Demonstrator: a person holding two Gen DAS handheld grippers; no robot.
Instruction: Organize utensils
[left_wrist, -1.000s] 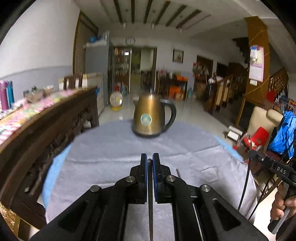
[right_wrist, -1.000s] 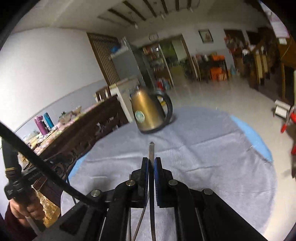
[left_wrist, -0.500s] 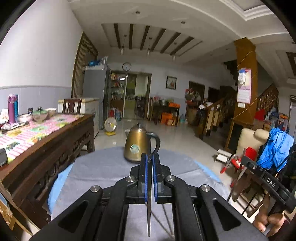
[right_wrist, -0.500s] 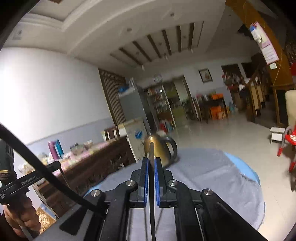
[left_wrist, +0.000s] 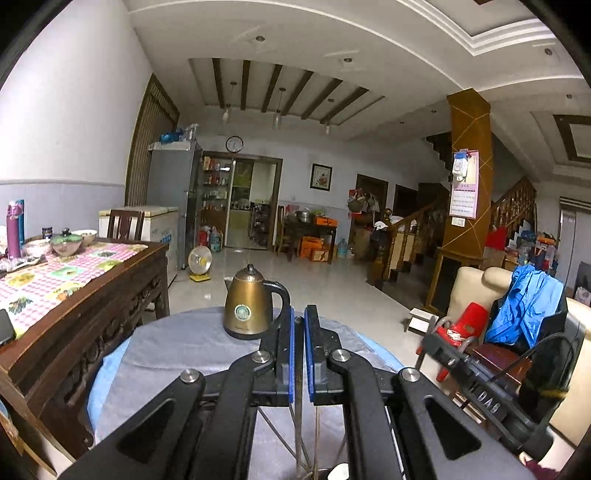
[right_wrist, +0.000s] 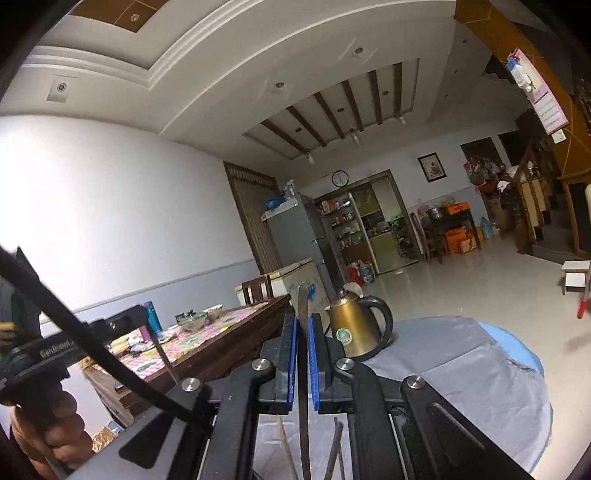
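Observation:
My left gripper (left_wrist: 299, 314) is shut on a thin metal utensil (left_wrist: 298, 424) whose shaft hangs down between the blue pads. My right gripper (right_wrist: 302, 317) is shut on a flat metal utensil handle (right_wrist: 303, 306) that sticks up past the fingertips and runs down below (right_wrist: 305, 435). Both are held upright, well above the round table with the grey cloth (left_wrist: 177, 354), which also shows in the right wrist view (right_wrist: 461, 376). More thin utensils (right_wrist: 338, 443) stand below the right gripper, their lower ends hidden.
A bronze electric kettle (left_wrist: 251, 310) stands at the far side of the table, also in the right wrist view (right_wrist: 354, 328). A dark wooden sideboard (left_wrist: 81, 317) with a checked cloth runs along the left. A chair with blue clothing (left_wrist: 524, 310) is on the right.
Both grippers have risen and tilted upward with their utensils, so the table has dropped low in both views and the ceiling fills the upper part.

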